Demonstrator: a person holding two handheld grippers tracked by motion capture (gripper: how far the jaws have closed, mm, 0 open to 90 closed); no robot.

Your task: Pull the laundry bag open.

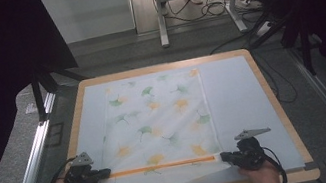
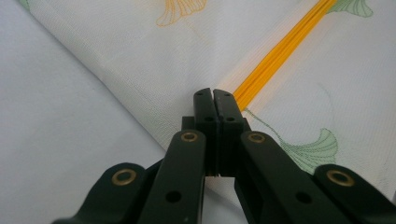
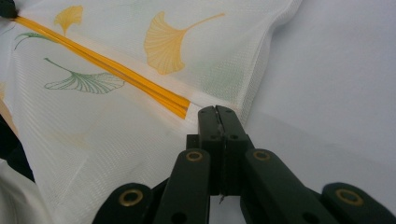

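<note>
Wooden table [image 1: 274, 102] — grey floor [image 1: 143, 49]

A white mesh bag [image 1: 156, 123] printed with green and yellow leaves is spread flat on a pale mat [image 1: 237, 93] covering a wooden table [image 1: 273, 97]. Its orange zipper strip [image 1: 161, 166] is stretched level near the front edge, with the left gripper [image 1: 106, 172] closed at one end and the right gripper [image 1: 222, 156] closed at the other. Cables [image 1: 202, 8] are seen on the floor beyond.
</note>
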